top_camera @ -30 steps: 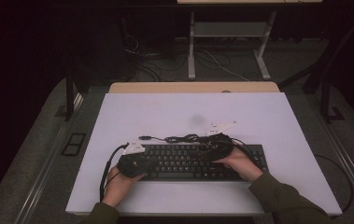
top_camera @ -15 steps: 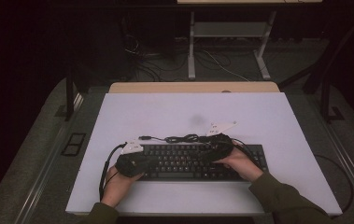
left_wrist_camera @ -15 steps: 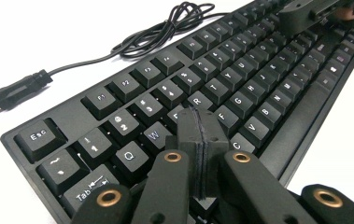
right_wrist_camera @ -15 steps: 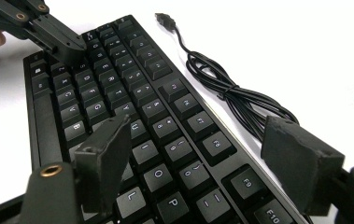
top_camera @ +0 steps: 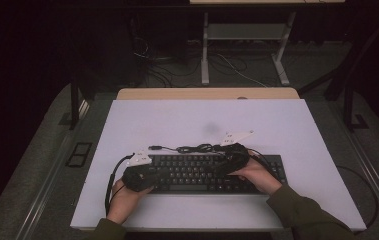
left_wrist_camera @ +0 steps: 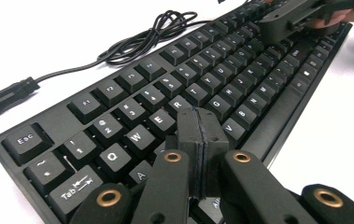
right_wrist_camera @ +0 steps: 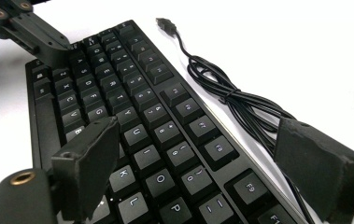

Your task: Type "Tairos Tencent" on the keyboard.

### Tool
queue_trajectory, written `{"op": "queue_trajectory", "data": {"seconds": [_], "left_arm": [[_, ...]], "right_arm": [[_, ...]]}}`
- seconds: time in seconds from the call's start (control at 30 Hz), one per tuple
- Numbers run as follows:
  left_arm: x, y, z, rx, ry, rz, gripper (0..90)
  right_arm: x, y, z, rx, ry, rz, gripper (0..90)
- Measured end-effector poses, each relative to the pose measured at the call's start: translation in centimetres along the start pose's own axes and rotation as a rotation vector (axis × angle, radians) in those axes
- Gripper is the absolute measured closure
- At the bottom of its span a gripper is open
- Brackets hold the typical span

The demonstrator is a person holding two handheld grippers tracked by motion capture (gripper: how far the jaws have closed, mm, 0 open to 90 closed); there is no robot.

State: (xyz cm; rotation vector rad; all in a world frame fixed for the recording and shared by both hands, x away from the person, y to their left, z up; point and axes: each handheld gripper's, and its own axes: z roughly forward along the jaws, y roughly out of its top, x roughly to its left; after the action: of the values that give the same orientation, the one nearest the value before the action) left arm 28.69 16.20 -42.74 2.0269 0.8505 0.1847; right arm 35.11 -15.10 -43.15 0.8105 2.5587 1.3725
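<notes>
A black keyboard (top_camera: 197, 172) lies near the front of the white table (top_camera: 202, 120), with its black cable (top_camera: 192, 148) bundled behind it and the USB plug (right_wrist_camera: 165, 22) loose. My left gripper (top_camera: 163, 173) is shut, jaws pressed together with nothing between them, tips (left_wrist_camera: 202, 116) low over the left-hand letter keys (left_wrist_camera: 221, 79). My right gripper (top_camera: 218, 166) hovers over the right half of the keys (right_wrist_camera: 132, 93). Its jaws (right_wrist_camera: 202, 135) have just been opening and stand wide apart, holding nothing. Each gripper view shows the other gripper farther off, the right gripper (left_wrist_camera: 296, 18) and the left gripper (right_wrist_camera: 34, 32).
A wooden strip (top_camera: 207, 93) borders the table's far edge. Behind it on the dark floor are desk legs (top_camera: 205, 55) and loose cables (top_camera: 237, 70). Bare white tabletop surrounds the keyboard on the far side and to both sides.
The left gripper has shifted very slightly over the keyboard's left end. Both hands otherwise stay where they were, and the keyboard has not moved.
</notes>
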Motion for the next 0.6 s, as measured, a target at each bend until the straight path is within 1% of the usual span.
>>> {"op": "queue_trajectory", "data": {"seconds": [0.23, 0.5, 0.53, 0.6], "left_arm": [[-0.5, 0.0, 0.0, -0.001, -0.019, 0.008, 89.5], [-1.2, 0.1, 0.5, 0.011, -0.058, 0.027, 89.4], [-1.3, 0.1, 0.6, 0.013, -0.062, 0.022, 89.5], [-1.5, 0.2, 0.7, 0.017, -0.073, 0.031, 89.5]], "right_arm": [[0.0, 0.0, 0.0, 0.001, -0.012, 0.002, 14.1], [0.0, 0.0, 0.1, 0.001, -0.015, -0.001, 14.1], [0.0, 0.0, 0.0, 0.001, -0.016, 0.0, 14.1], [0.0, -0.1, 0.1, 0.002, -0.015, -0.001, 14.1]]}}
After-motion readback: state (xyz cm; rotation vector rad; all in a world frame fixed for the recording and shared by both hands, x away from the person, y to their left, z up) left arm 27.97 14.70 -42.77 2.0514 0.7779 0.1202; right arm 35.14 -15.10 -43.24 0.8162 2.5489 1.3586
